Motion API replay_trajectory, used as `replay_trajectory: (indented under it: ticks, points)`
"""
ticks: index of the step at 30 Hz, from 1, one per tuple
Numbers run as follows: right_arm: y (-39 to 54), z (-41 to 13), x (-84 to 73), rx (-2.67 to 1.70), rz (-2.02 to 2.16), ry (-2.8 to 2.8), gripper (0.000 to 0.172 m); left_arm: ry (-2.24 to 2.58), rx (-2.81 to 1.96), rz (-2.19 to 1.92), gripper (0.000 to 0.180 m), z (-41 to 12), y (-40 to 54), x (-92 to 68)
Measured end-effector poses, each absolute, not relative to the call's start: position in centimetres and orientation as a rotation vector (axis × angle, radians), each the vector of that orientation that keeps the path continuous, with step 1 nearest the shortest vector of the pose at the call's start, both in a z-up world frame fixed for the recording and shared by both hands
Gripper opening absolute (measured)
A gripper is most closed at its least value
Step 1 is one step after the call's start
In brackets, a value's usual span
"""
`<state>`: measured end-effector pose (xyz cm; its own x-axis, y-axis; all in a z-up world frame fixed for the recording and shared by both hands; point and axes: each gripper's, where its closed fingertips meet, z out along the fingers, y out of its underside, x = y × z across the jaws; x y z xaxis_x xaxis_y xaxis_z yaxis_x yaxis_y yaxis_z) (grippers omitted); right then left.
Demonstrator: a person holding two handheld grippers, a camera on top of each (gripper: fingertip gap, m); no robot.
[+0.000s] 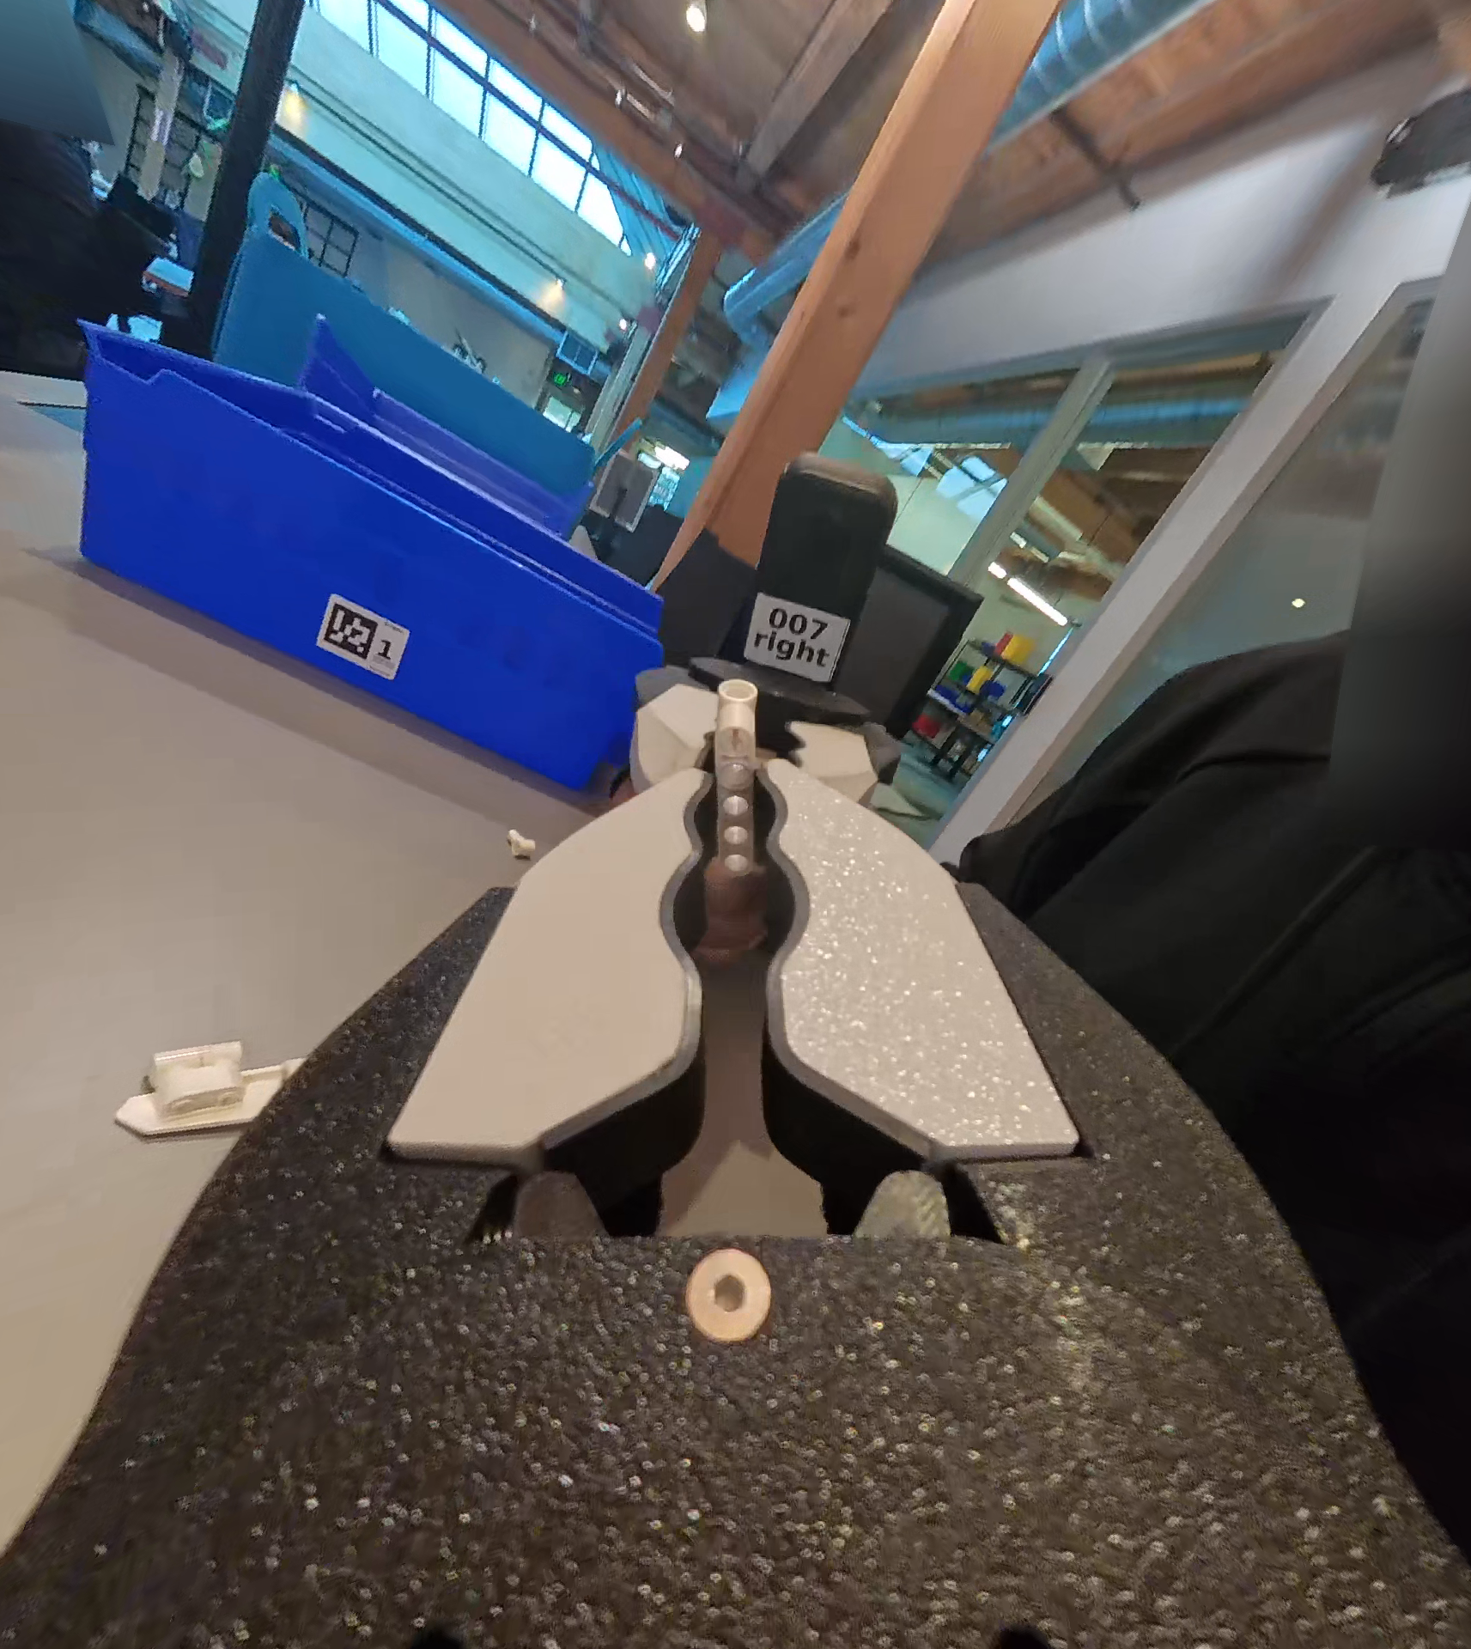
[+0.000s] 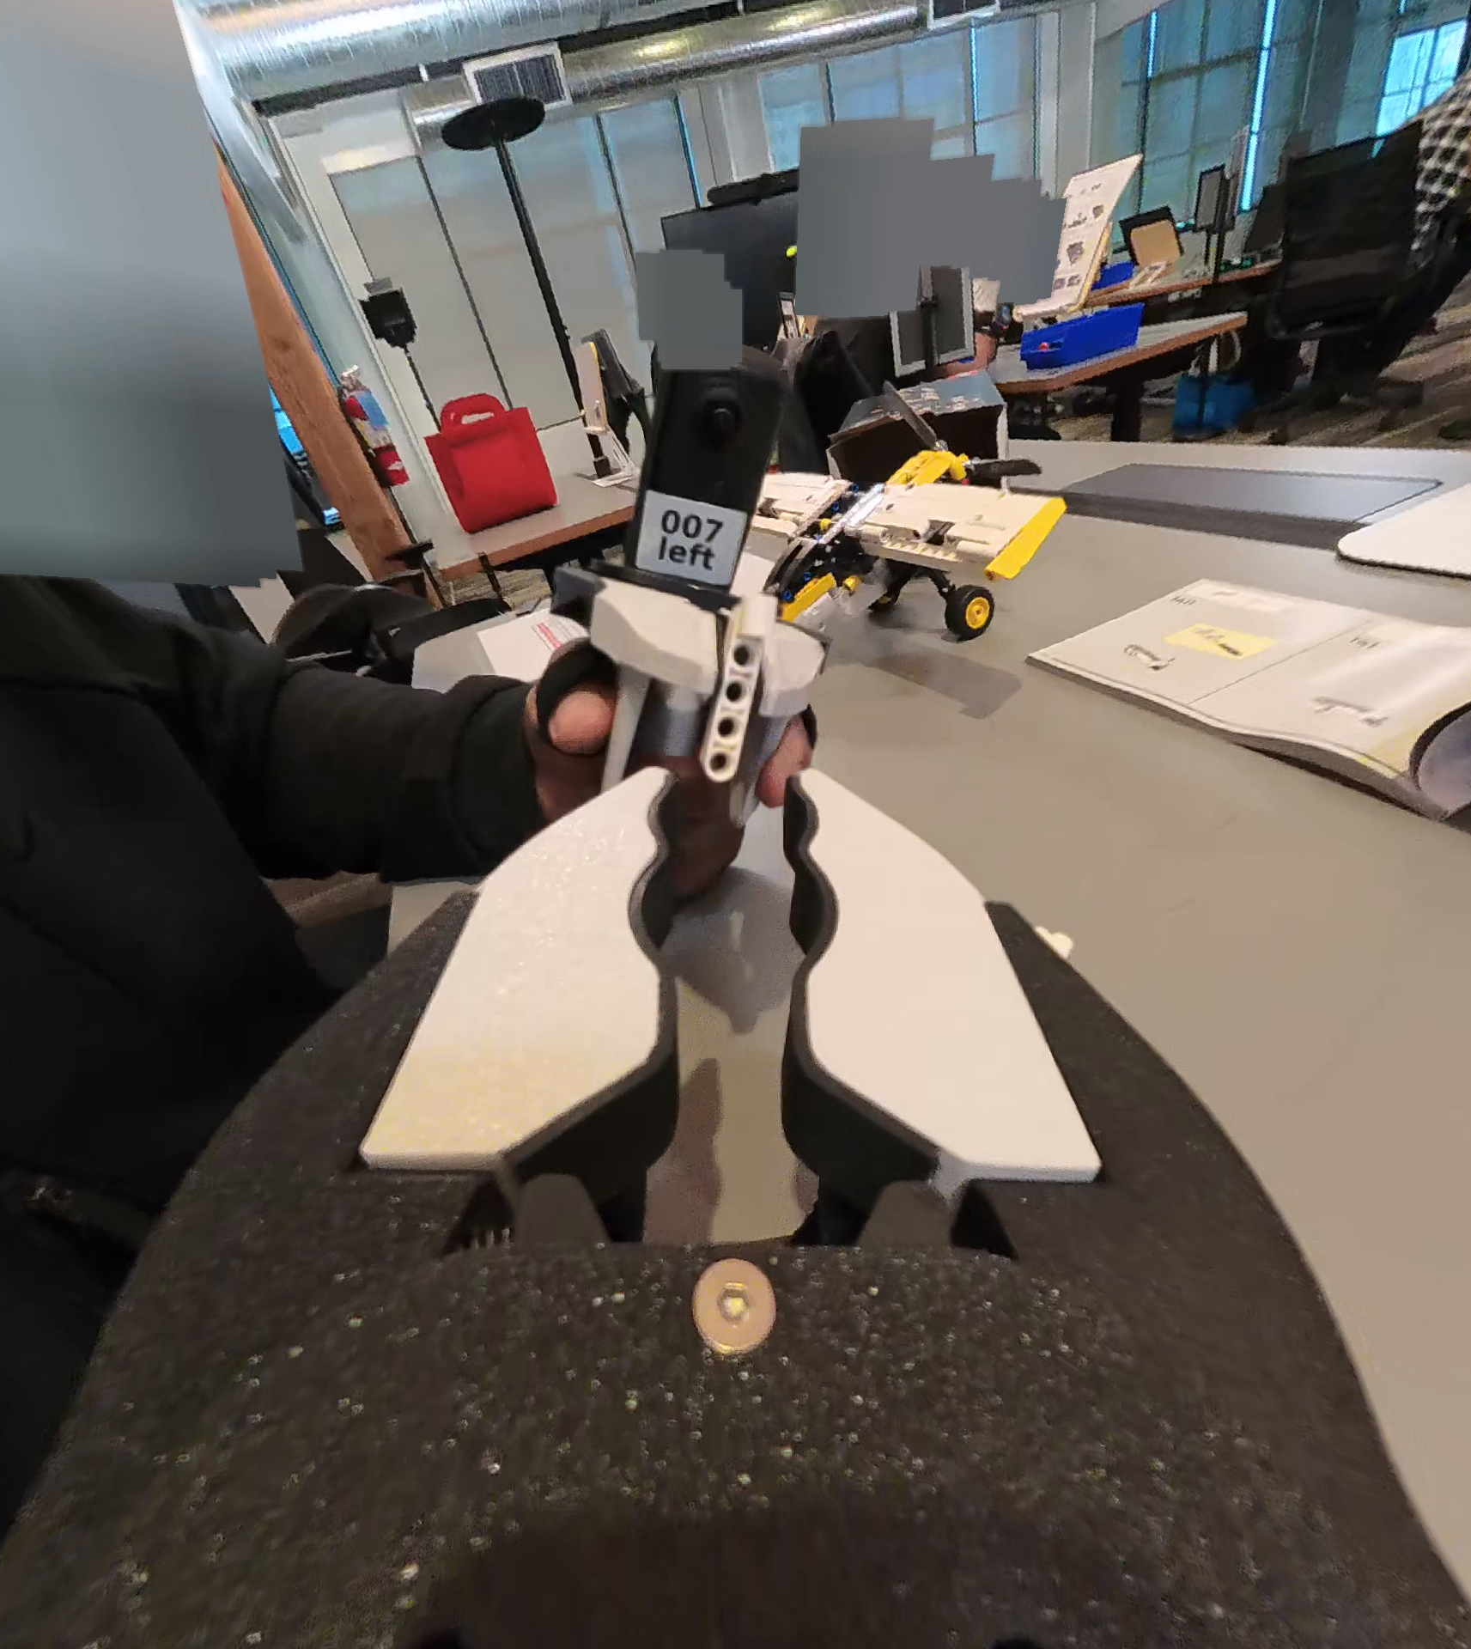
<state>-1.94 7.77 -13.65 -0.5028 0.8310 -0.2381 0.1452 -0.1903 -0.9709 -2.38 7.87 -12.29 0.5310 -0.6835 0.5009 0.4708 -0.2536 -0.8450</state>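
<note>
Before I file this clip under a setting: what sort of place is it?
Most likely an open-plan office or lab workshop. Grey worktable carries a toy plane built from bricks, an open instruction booklet and a blue bin; desks with monitors stand behind.

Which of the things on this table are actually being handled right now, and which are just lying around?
In hand:
- left gripper, shut on a white holed beam
- right gripper, open, facing that beam

Lying about:
- yellow and white model plane
- open instruction booklet
- blue bin
- white flat part
- small white piece
</note>
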Motion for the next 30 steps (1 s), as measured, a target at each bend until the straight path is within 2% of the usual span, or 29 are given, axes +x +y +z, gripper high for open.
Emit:
replay_trajectory:
  ticks: [4, 7, 9, 12, 15, 23, 30]
  points:
    - [6.8, -13.7, -2.5, -1.162, 1.748, -1.564, 0.022, 0.192, -1.443, -1.123, 0.007, -12.3, 7.9, -1.9]
    - [6.5, -13.8, -2.9, -1.154, 1.715, -1.573, 0.009, 0.218, -1.453, -1.098, 0.007, -12.5, 7.9, -1.7]
    - [7.0, -14.2, -3.0, -1.145, 1.645, -1.606, 0.008, 0.225, -1.507, -1.073, 0.01, -13.1, 8.1, -1.8]
    - [8.3, -14.7, -2.9, -1.057, 1.459, -1.674, 0.007, 0.216, -1.592, -1.049, 0.028, -13.8, 8.3, -2.4]
    - [10.0, -15.1, -2.7, -0.856, 1.175, -1.759, 0.008, 0.184, -1.639, -1.112, 0.033, -13.7, 8.2, -2.8]
    - [10.2, -14.5, -2.6, 0.029, 0.407, -1.785, 0.007, -0.049, -1.702, -1.37, 0.033, -14.0, 8.6, -3.8]
    - [9.4, -14.3, -3.3, 0.507, -0.006, -1.615, 0.007, -0.053, -1.791, -1.461, 0.033, -15.3, 8.3, -2.4]
